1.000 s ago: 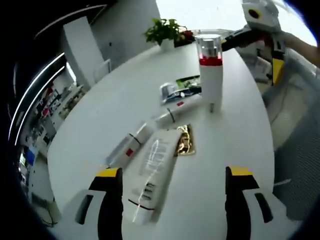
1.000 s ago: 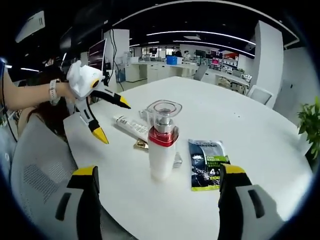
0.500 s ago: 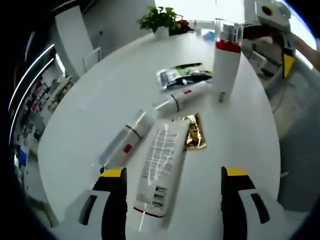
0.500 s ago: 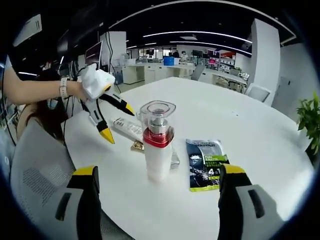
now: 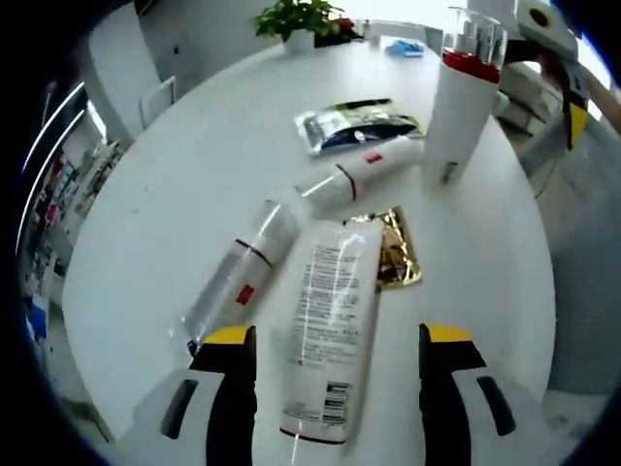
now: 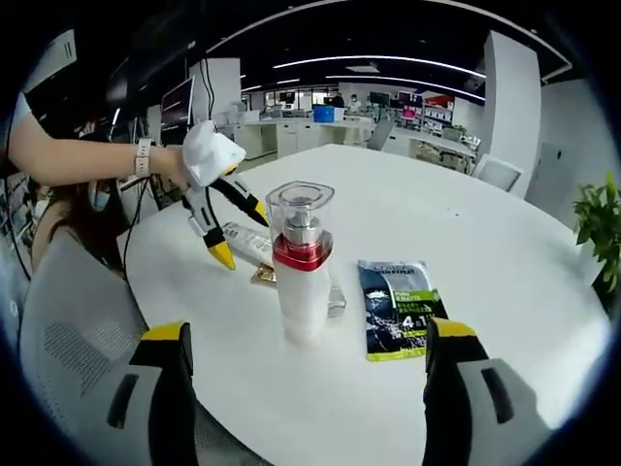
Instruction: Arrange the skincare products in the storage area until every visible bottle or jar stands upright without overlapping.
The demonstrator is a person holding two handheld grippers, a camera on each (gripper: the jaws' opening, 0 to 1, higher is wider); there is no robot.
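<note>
My left gripper (image 5: 328,364) is spread, jaws straddling the lying white tube (image 5: 328,330); I'd pinch near its cap and tip it upright clear of the slim tube (image 5: 236,284). My right gripper (image 6: 305,374) hangs spread, holding nothing. Beyond, the gold sachet (image 5: 394,257) and red-banded tube (image 5: 361,175) lie flat; only the pump bottle (image 6: 301,260) stands, contents hidden.

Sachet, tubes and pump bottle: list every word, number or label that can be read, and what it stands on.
"4": large white numeral on the dark sachet; its other lettering is too blurred to read.
Large white tube: lines of small print and a barcode, too small to read.
Two slim tubes: red marks, unreadable.
Pump bottle: no text seen.
Gold sachet: none readable.
</note>
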